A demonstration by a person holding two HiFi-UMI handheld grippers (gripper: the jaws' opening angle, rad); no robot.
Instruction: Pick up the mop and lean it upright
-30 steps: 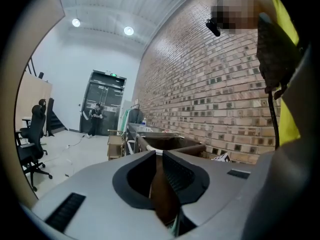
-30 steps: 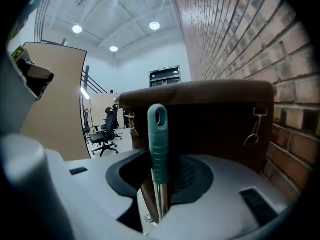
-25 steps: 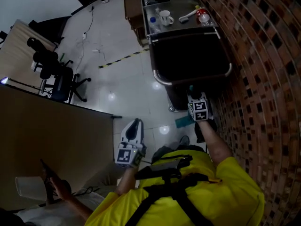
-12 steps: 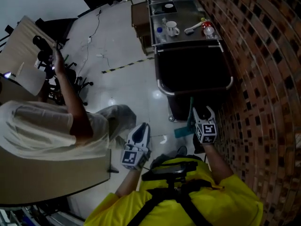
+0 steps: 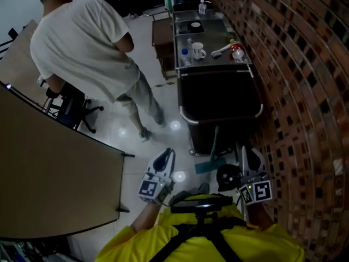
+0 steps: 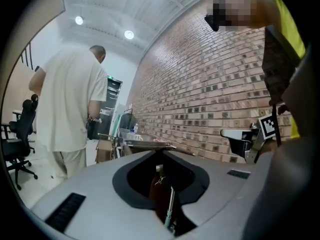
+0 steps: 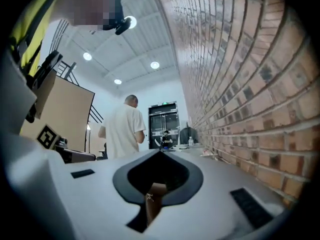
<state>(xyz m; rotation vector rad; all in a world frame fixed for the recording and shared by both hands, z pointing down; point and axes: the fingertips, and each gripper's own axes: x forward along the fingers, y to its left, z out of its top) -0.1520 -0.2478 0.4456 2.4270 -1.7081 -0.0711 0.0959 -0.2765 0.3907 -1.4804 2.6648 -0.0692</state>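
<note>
The mop stands by the black cart: its teal handle [image 5: 215, 142] rises against the cart's front and its teal head [image 5: 208, 166] lies on the floor. My right gripper [image 5: 246, 149] is shut and empty, low beside the brick wall, just right of the mop and apart from it. Its jaw tips meet in the right gripper view [image 7: 160, 151]. My left gripper [image 5: 168, 153] hangs over the floor left of the mop, also shut and empty [image 6: 161, 151]. A thin teal rod [image 6: 170, 210] shows through the hole behind its jaws.
A person in a white shirt [image 5: 90, 48] stands on the floor at upper left. The black cart [image 5: 218, 100] has a steel top [image 5: 215, 29] with a mug, bottles and a brush. The brick wall [image 5: 305, 91] runs along the right. A wooden desk [image 5: 49, 173] and office chair [image 5: 71, 105] stand left.
My right gripper has drawn back from the mop handle by the cart toward my body and its jaws have gone from spread to shut. The person in white has walked to the upper left.
</note>
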